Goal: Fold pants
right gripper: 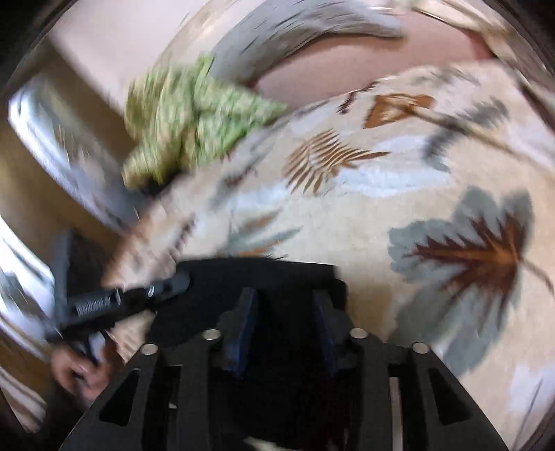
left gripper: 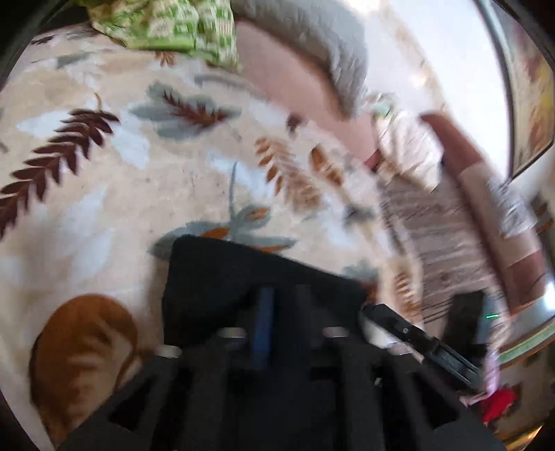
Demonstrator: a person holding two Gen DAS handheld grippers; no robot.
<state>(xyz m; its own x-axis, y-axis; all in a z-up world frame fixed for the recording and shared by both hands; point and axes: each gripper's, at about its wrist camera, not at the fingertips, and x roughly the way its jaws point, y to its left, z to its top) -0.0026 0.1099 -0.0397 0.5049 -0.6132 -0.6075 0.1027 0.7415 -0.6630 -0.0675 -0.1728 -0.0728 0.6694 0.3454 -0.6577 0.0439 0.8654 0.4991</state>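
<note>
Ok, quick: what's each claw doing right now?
Left claw: open, above the black pants, gripping nothing.
Right claw: open too, pants below it.

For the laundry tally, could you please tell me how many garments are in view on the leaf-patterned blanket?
2: black pants folded at the near edge, right under both claws, and a crumpled green patterned garment at the blanket's far edge. Blur may hide others among the bedding.

Motion blur is smearing my green cloth (right gripper: 194, 121); my right gripper (right gripper: 288, 326) is hiding the pants' (right gripper: 263, 277) near edge.
</note>
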